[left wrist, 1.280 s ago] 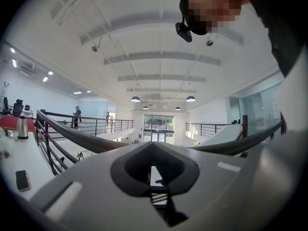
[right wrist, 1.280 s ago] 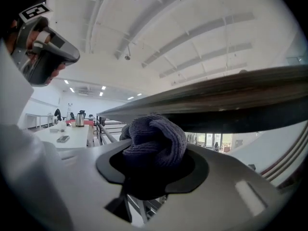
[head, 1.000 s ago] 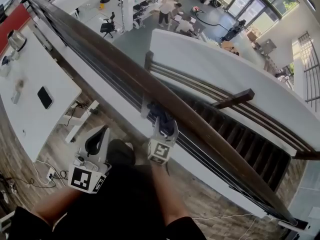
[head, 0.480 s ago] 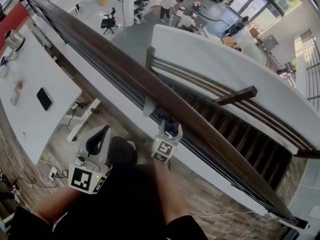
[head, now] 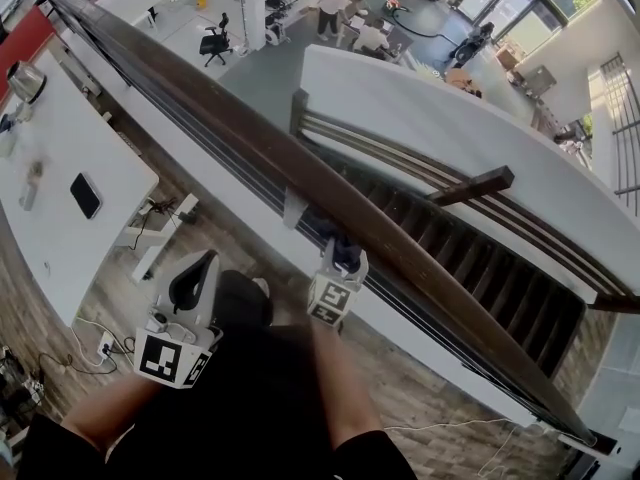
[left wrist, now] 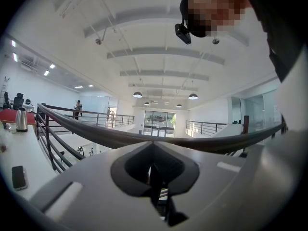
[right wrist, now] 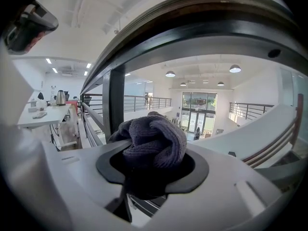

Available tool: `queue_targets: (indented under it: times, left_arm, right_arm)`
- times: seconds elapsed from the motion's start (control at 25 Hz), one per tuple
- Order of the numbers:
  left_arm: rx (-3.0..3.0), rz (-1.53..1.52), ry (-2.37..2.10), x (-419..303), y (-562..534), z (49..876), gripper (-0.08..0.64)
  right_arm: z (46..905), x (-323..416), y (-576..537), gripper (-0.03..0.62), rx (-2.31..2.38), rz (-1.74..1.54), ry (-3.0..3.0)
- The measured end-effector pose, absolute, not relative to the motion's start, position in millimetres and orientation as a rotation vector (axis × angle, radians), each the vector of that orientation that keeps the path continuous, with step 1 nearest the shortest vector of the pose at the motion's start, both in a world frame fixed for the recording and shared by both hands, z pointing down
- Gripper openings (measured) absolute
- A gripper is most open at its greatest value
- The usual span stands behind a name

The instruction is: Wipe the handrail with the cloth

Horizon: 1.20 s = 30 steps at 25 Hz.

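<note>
Hiding right gripper (head: pixel 343 258) jaws: bunched cloth (right wrist: pixel 153 141), beneath the handrail (right wrist: pixel 192 18).

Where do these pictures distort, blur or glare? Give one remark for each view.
Head view: sharp, the handrail nearly straight, windows bright at top right. Left gripper view: fisheye bends the handrail into an arc, corners black. Right gripper view: the same bend overhead, the cloth crisp, ceiling lamps glaring.

Cloth (right wrist: pixel 151 141) in the right gripper (head: pixel 343 254) is a greyish-purple ribbed knit. Handrail (right wrist: pixel 202 18) right above it: dark brown over black. Left gripper (head: pixel 203 265) is pale grey like the right, with black-and-white square markers on both.
</note>
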<state>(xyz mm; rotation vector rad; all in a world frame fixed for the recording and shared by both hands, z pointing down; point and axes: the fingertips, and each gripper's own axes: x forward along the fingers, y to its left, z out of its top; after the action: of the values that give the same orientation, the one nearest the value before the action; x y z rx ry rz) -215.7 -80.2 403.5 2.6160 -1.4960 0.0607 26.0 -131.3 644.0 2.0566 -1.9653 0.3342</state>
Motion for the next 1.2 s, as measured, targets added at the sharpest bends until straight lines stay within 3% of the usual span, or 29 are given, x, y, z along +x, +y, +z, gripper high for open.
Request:
queue_targets:
  times: [1.2]
  left_arm:
    - [2.665, 0.057, -1.407, -188, -72, 398, 0.0]
  right_arm:
    - [652, 87, -86, 0.179, 2.166, 0.387, -1.885]
